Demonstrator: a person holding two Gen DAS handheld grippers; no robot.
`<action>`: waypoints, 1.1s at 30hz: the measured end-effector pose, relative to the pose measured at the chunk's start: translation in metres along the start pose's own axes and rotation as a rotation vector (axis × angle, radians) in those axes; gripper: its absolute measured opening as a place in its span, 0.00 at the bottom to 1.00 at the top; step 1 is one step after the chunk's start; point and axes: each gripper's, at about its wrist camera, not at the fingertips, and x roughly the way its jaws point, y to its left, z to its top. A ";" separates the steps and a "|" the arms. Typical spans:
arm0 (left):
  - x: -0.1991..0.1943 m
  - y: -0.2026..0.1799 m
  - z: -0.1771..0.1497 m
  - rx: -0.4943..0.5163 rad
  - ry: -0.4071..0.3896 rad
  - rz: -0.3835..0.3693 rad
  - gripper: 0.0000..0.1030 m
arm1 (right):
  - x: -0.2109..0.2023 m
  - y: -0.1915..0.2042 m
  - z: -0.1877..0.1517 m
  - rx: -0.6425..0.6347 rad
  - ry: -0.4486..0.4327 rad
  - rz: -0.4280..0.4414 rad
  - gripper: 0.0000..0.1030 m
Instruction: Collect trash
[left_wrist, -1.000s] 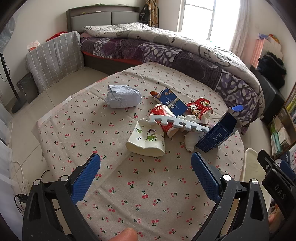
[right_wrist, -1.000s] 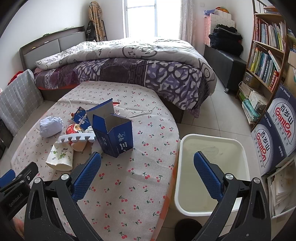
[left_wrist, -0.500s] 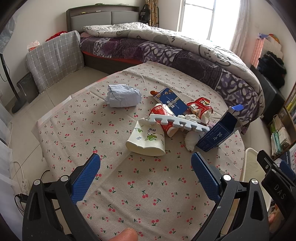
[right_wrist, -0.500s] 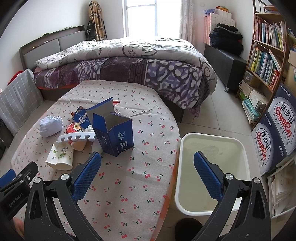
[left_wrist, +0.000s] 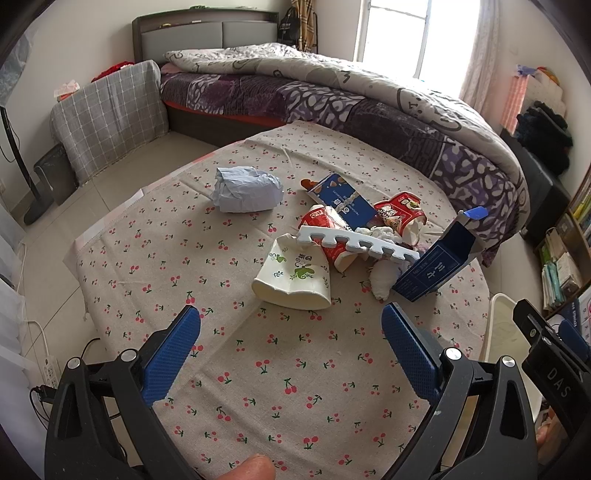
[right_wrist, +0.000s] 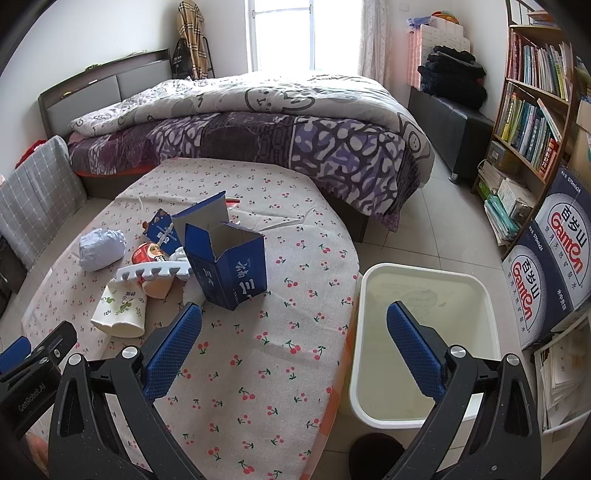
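Trash lies in a pile on the cherry-print tablecloth (left_wrist: 288, 369): a crushed white paper cup (left_wrist: 293, 278), a white foam comb-shaped strip (left_wrist: 356, 245), red cups (left_wrist: 400, 214), a flat blue carton (left_wrist: 341, 201), an open blue box (left_wrist: 437, 266) and a crumpled pale-blue wad (left_wrist: 245, 190). My left gripper (left_wrist: 290, 350) is open and empty, just short of the paper cup. My right gripper (right_wrist: 293, 347) is open and empty, over the table's right edge beside the white bin (right_wrist: 424, 339). The blue box (right_wrist: 227, 264) stands ahead of its left finger.
A bed with a purple quilt (right_wrist: 277, 129) stands behind the table. A bookshelf (right_wrist: 532, 96) and stacked water cartons (right_wrist: 550, 266) are on the right. A grey checked cover (left_wrist: 107, 114) drapes something at left. The bin looks empty inside.
Both grippers have barely moved; the view has shifted very slightly. Nothing was taken hold of or let go.
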 end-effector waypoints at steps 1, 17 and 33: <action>0.000 0.000 0.000 0.001 0.000 0.000 0.93 | 0.000 0.000 0.000 0.001 0.002 0.000 0.94; 0.003 0.003 -0.004 0.002 0.004 0.002 0.93 | 0.001 0.001 0.000 -0.002 0.004 -0.001 0.93; 0.018 0.035 0.015 -0.093 0.022 0.027 0.93 | 0.010 0.008 0.011 -0.044 0.077 -0.017 0.94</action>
